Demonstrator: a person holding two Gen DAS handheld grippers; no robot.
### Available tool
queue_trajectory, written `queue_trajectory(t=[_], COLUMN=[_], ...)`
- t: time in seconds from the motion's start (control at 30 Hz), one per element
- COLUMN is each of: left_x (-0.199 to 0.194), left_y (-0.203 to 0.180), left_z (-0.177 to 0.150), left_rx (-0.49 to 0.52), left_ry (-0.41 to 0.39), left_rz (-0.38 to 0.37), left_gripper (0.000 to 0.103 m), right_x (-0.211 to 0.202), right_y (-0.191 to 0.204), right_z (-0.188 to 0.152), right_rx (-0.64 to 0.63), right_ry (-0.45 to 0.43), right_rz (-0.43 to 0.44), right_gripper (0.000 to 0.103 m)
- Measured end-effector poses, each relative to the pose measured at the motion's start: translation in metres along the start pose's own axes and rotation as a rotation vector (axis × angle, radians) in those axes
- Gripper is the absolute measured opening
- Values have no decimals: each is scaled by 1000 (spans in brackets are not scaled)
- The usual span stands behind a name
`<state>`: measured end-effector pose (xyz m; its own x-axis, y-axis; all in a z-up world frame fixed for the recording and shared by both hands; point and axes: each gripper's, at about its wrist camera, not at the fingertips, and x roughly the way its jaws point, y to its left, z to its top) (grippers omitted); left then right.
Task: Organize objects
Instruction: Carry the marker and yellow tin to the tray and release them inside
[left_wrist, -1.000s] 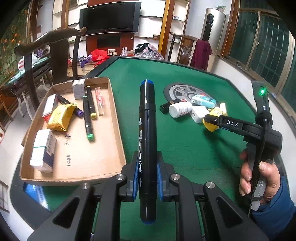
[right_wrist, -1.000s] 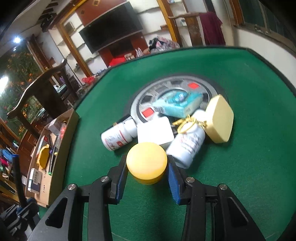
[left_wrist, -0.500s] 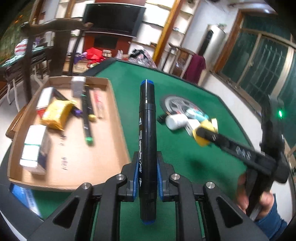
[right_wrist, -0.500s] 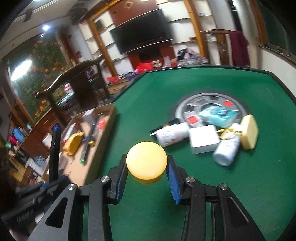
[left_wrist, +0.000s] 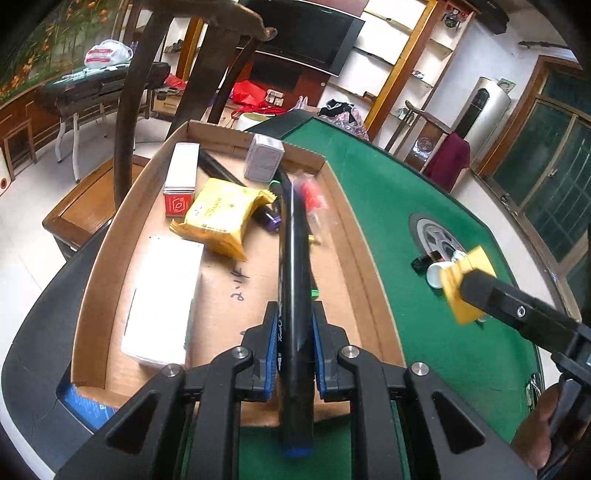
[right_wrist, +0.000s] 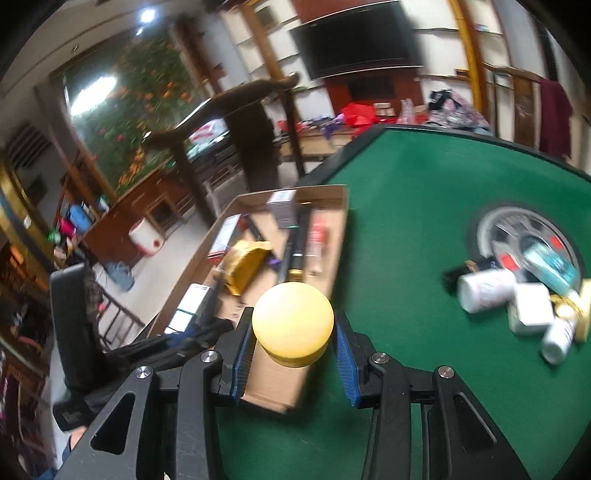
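1. A long black marker pen is clamped in the closed left gripper above the shallow cardboard tray.
2. A round yellow plastic jar is gripped by the part-open right gripper at the tray's near edge.
3. Beyond both, several items are already boxed; white bottles are left on the green felt table.

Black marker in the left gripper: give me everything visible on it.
The long black marker is a slim, glossy, plastic-looking barrel with a blue band at its near end and white lettering, too blurred to read, beside the left pad. The left gripper is shut on it, both blue pads pressing its lower half. It lies along the gripper's line, pointing away over the brown cardboard tray, with the near end sticking out behind the pads. The far tip blurs into the pens lying in the tray.
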<state>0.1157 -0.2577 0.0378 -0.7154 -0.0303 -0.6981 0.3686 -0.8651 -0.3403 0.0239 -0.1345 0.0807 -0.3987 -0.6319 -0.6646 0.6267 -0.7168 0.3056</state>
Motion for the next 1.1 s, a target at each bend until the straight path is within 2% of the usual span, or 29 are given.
queue_trajectory(t=[0.07, 0.33, 0.6, 0.87, 1.1], left_x=[4, 8, 19, 13, 5], left_y=[2, 10, 8, 18, 18], left_z=[1, 2, 3, 4, 4], left_rx=[0, -16, 22, 0, 2], left_ry=[4, 0, -26, -33, -42], left_rz=[6, 9, 84, 90, 88], left_gripper=[16, 16, 16, 16, 16], right_x=[17, 69, 97, 114, 110], right_y=[7, 7, 3, 7, 11], right_z=[4, 2, 9, 17, 19], right_rx=[-2, 29, 104, 103, 75], right_ry=[44, 166, 230, 228, 210], right_rz=[16, -9, 6, -24, 48], right_gripper=[45, 45, 45, 45, 50])
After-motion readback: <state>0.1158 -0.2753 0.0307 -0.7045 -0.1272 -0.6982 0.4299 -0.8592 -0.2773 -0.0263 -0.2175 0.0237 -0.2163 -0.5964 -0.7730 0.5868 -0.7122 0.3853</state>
